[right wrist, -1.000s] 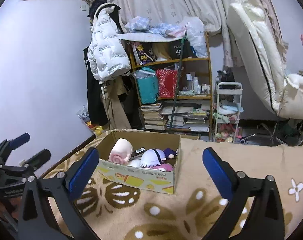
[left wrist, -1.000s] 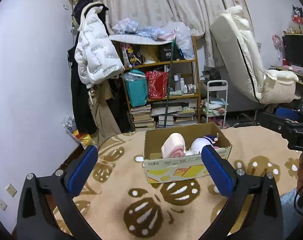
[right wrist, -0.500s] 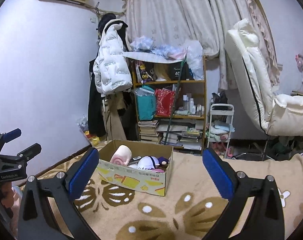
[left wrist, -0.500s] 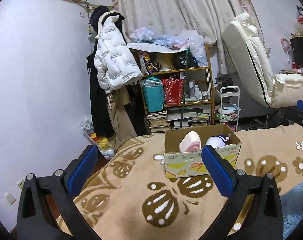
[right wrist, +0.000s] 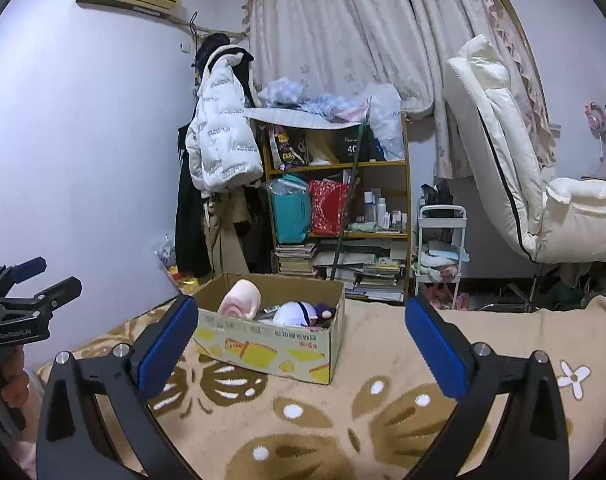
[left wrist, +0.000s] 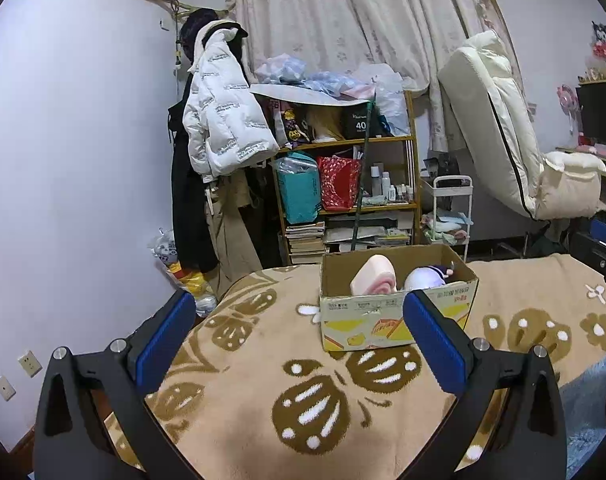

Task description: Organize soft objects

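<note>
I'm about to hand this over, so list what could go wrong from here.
1. The cardboard box sits near the blanket's far edge; a push could slide it off.
2. The pink roll stands above the box rim and may tip out if bumped.
3. Both grippers, left and right, are open and empty on either side of the box and could collide reaching in together.

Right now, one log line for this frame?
left claw open, empty | right claw open, empty | pink rolled plush and white round plush in open cardboard box | box on beige patterned blanket
</note>
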Motion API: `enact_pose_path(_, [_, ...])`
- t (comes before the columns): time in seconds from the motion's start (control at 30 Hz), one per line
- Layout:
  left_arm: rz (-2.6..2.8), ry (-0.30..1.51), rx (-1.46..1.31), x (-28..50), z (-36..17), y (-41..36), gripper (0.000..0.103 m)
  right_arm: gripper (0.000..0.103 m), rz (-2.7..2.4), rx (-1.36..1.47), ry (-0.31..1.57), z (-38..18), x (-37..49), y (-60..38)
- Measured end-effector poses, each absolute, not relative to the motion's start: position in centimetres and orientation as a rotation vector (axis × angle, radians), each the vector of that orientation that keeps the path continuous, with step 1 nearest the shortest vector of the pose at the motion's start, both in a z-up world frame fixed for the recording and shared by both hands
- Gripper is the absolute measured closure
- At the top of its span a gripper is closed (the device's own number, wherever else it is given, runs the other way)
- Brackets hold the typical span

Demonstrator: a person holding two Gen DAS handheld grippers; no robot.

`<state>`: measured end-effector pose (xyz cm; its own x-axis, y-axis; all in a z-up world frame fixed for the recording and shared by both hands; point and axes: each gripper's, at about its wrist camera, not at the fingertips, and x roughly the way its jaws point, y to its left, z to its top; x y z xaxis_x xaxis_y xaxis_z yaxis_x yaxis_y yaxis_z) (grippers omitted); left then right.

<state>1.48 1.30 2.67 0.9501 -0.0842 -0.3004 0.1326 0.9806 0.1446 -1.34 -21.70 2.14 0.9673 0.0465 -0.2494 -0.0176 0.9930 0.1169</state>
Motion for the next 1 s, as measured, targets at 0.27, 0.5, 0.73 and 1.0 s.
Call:
enact_pose_path(0.27, [-0.091, 0.316, 0.148, 1.8, 2.3, 1.5, 0.001, 0.000, 0.034, 0.120, 0.264, 1.7, -1.1, -22.1])
enact_pose_path(0.5, [-0.082, 0.328, 0.146, 1.9, 2.1, 1.7, 0.001, 0.000, 0.034, 0.117, 0.272, 1.2, -0.7, -22.2])
enact_pose_path(0.73, [-0.087, 0.336, 0.164, 2.0, 1.9, 1.4, 0.001, 0.000, 0.032, 0.110, 0.282, 0.5, -0.6, -21.7])
enact_pose_path(1.0, [-0.086, 0.345, 0.168, 2.1, 1.8, 1.3, 0.001, 0.000, 0.030, 0.115, 0.285, 0.3, -0.5, -21.7])
